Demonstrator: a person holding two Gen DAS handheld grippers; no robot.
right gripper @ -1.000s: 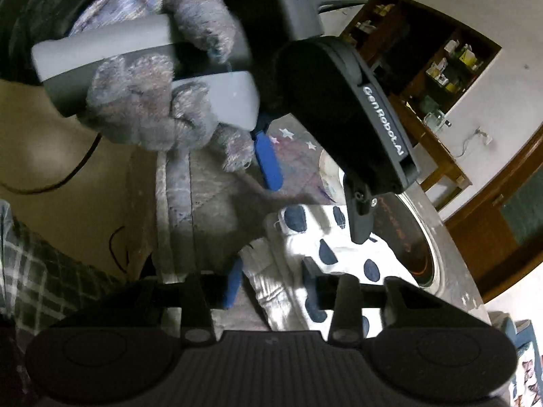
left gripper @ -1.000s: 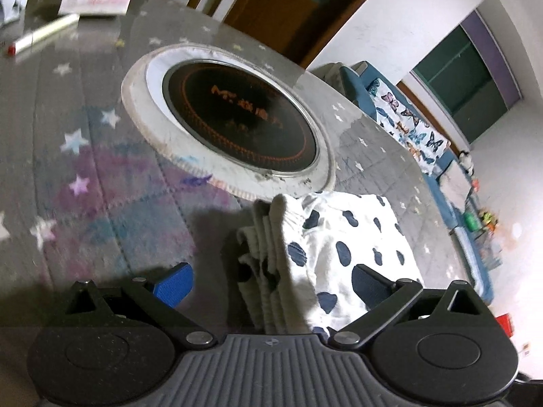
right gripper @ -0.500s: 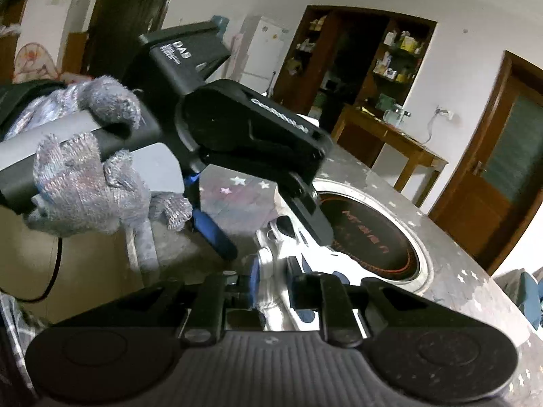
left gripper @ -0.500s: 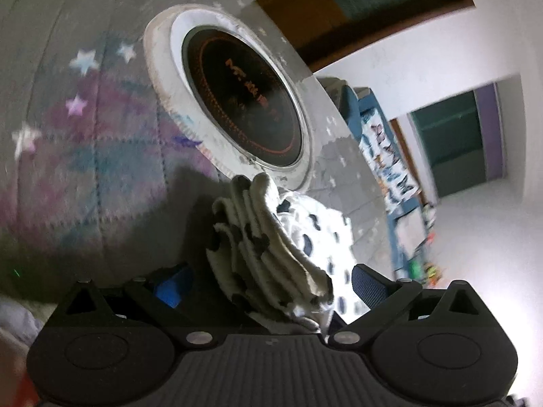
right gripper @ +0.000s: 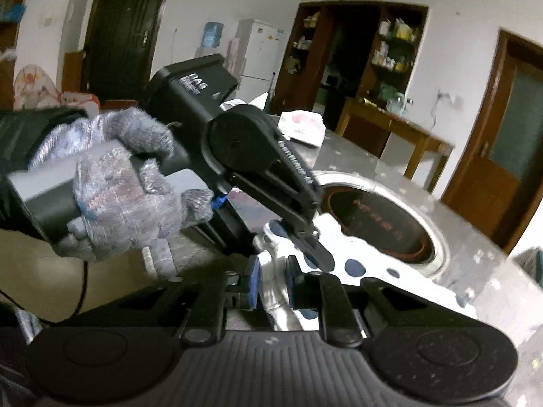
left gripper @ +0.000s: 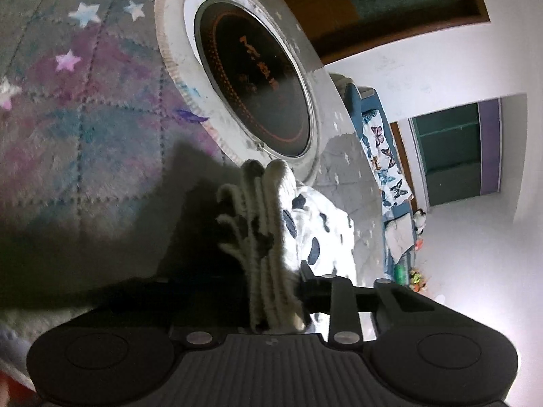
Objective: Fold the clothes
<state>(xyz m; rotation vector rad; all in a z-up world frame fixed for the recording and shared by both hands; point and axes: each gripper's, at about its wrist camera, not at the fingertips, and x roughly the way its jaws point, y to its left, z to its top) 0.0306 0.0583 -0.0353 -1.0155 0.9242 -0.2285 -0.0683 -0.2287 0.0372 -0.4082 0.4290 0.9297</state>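
Both tools have hold of the same piece of clothing: a white garment with dark blue spots point(left gripper: 305, 224), bunched into several stacked layers at its near edge. In the left wrist view, the left hand-held gripper point(left gripper: 271, 288) has its jaws drawn in tight on that thick stack, the ribbed folds standing up between the fingers. In the right wrist view, the right hand-held gripper point(right gripper: 273, 285) is likewise closed on a strip of the same cloth, its blue pad pressed against the fabric. The left tool, held by a gloved hand point(right gripper: 115, 186), reaches in from the left and meets the cloth just beside it.

The garment lies on the star-patterned cover of the bench point(left gripper: 85, 135), its near edge at the bench's edge and its far part just short of the round induction hob point(left gripper: 251, 78) set into the top.

The step in hand looks like carrying a pinched edge, either to turn one more fold over or to move the bundle already folded; the pictures fit both. Whichever it is, the two grips sit close together on many layers, so they need to travel together and level, or the layers may slide apart and the stack splay. The cloth is soft and will sag where unsupported.
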